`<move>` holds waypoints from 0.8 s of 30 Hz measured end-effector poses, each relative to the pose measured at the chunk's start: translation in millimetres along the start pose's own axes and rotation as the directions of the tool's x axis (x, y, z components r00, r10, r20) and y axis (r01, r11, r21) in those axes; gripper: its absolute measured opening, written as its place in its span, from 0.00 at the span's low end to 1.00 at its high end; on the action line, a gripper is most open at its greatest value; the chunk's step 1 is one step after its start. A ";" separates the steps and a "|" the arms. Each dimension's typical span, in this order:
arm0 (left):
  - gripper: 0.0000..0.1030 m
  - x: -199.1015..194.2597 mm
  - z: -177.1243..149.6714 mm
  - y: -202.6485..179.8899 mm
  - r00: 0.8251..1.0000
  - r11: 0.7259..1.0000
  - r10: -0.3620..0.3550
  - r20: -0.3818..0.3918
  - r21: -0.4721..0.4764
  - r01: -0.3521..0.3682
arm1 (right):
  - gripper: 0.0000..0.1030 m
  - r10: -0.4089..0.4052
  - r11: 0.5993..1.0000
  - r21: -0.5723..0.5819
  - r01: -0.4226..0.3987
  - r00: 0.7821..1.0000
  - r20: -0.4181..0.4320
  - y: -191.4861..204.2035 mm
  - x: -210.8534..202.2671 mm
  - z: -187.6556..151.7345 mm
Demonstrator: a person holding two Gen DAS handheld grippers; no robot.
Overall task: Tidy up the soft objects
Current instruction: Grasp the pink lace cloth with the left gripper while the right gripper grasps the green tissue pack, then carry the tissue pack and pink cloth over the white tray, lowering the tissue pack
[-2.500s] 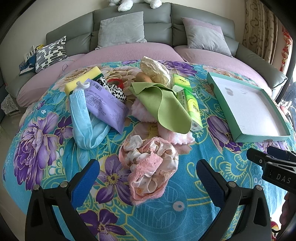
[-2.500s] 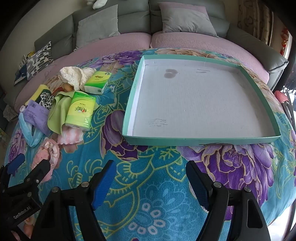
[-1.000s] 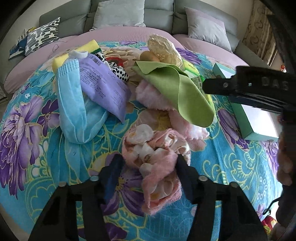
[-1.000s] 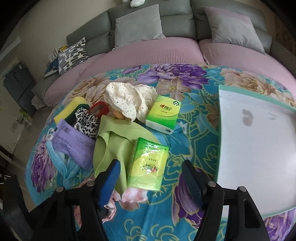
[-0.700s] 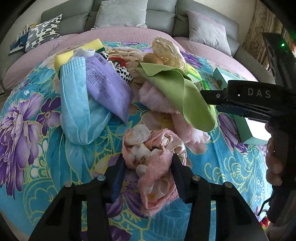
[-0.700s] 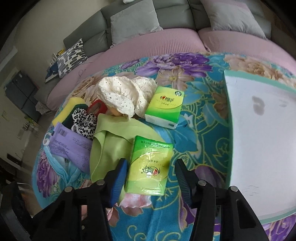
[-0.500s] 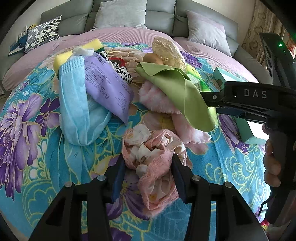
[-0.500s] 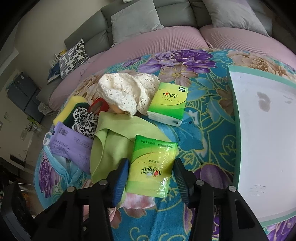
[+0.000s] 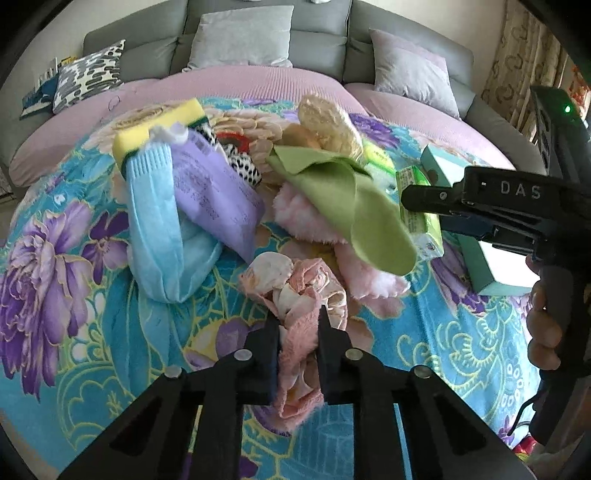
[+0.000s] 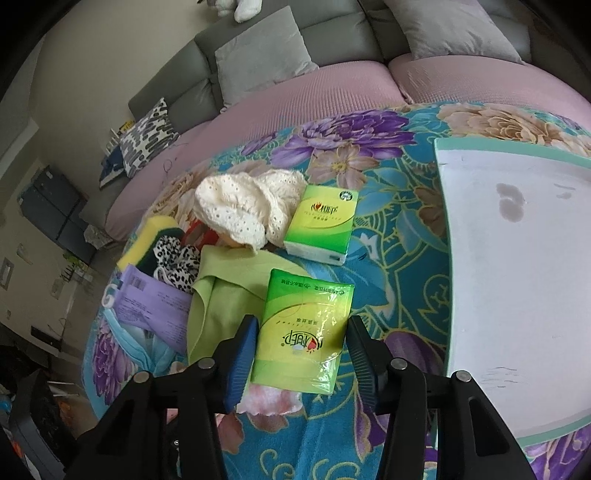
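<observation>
While the left gripper point(image 9: 297, 343) pinches the pink cloth point(image 9: 295, 295) tight, the right gripper point(image 10: 301, 350) clasps the tissue pack point(image 10: 304, 328) lengthwise between its pads, with the tray point(image 10: 441, 229) just off its right side.

grey sofa point(image 9: 266, 48) | grey cushions point(image 9: 240, 35) | patterned curtain point(image 9: 517, 62)
</observation>
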State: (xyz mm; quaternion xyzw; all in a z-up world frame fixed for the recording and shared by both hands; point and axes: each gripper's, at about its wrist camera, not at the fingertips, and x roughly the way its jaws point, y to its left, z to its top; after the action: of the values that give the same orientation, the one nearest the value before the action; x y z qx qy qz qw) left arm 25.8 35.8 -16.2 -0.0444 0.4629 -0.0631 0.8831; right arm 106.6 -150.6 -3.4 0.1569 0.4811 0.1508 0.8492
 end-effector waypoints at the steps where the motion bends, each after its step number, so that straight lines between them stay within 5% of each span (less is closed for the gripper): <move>1: 0.16 -3.8 2.0 -1.2 1.000 1.000 0.002 0.010 0.003 -0.002 | 0.50 0.003 1.000 0.004 -0.003 1.000 0.006 -1.2 -2.7 0.7; 13: 0.16 -61.7 42.7 -17.5 0.983 0.994 0.065 0.172 0.071 -0.079 | 0.50 0.006 0.999 0.034 -0.010 0.995 0.104 -16.2 -40.9 8.6; 19: 0.16 -63.7 77.0 -43.3 0.981 0.988 0.032 0.193 0.144 -0.061 | 0.50 -0.091 0.995 0.054 0.082 0.979 0.185 -34.8 -69.8 14.2; 24: 0.16 -50.6 92.5 -79.6 0.981 0.983 -0.005 0.192 0.183 -0.031 | 0.50 -0.239 0.969 0.125 0.215 0.943 0.231 -71.3 -91.4 18.1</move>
State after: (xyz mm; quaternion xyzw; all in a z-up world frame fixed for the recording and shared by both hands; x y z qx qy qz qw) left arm 67.8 -33.3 88.3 0.0353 0.3684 -0.0955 0.9241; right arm 84.9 -254.6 46.5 0.1593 0.3948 0.0075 0.9048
